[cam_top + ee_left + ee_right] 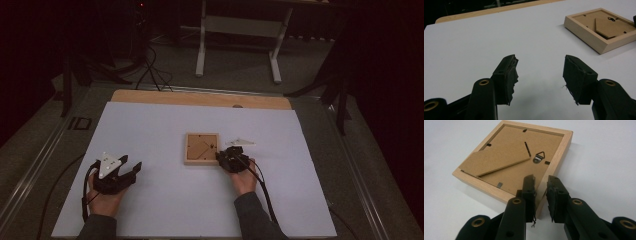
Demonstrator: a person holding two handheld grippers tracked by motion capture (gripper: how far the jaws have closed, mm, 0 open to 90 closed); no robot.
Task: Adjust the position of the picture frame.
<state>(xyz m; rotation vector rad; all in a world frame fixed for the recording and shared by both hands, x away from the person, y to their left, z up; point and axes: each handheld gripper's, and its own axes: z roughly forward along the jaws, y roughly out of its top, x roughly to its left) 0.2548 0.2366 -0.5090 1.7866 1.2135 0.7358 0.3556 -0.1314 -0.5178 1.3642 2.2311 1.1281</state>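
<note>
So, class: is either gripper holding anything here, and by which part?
The right gripper has its jaws around the picture frame at one corner of its wooden rim, nearly closed on it. The left gripper is open, holding nothing.

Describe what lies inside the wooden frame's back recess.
Inside the frame: a brown backing board, its stand flap, a metal hanger and small clips. Whatever sits beneath the board is covered.

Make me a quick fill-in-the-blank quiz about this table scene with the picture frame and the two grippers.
1. The wooden picture frame lies with its ____ side up.
2. The right gripper has its jaws around the frame's ____.
3. The left gripper has its jaws ____, with nothing between them.
4. The frame rests on a ____ sheet.

Missing words: back; rim; open; white
</note>
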